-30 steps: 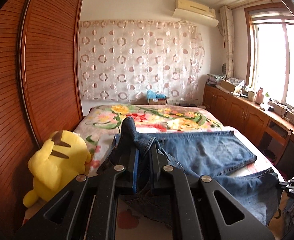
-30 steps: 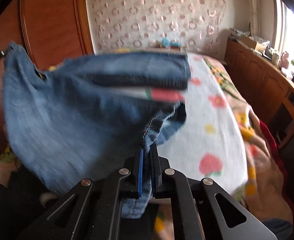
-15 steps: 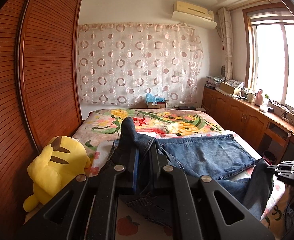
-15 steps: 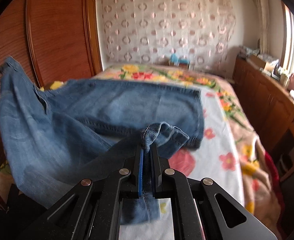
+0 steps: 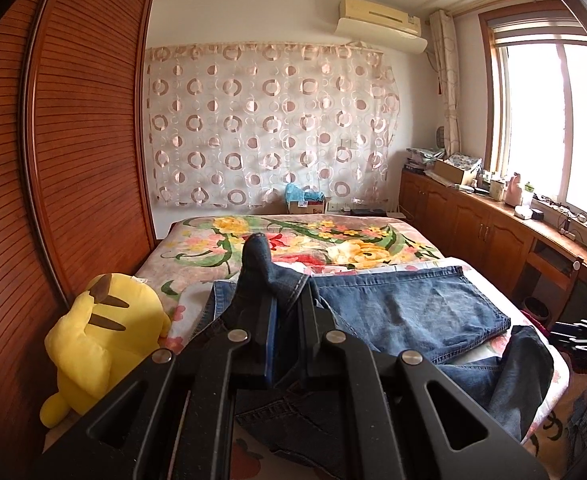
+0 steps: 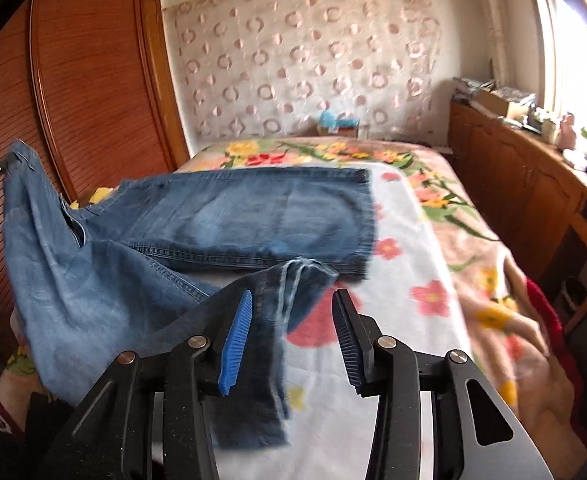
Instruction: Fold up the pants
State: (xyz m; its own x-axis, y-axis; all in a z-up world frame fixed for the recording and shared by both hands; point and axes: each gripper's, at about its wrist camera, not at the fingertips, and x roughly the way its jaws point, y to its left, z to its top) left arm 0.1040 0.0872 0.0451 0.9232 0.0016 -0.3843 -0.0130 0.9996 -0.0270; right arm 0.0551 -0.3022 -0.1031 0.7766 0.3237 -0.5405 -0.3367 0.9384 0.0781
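The left hand-held gripper [image 5: 287,320] has its jaws pressed together on a bunched fold of the blue jeans [image 5: 405,308], which pokes up dark between and beyond the fingers. The denim runs from that pinch across the bed [image 5: 373,240].

The right hand-held gripper [image 6: 291,320] has just been opening. Its jaws now stand spread, blue ribbed pad [image 6: 235,332] on one side, dark pad on the other. A leg end of the jeans [image 6: 197,216] hangs in the gap, blurred; it seems to brush the blue pad, and neither pad presses it.

Beyond, one trouser leg lies flat across the floral bedspread [image 6: 433,240], its hem toward the window side. The waist end is lifted at the far left of the right view.

A yellow plush toy [image 5: 101,332] sits beside the bed against the slatted wooden wardrobe [image 5: 73,160].
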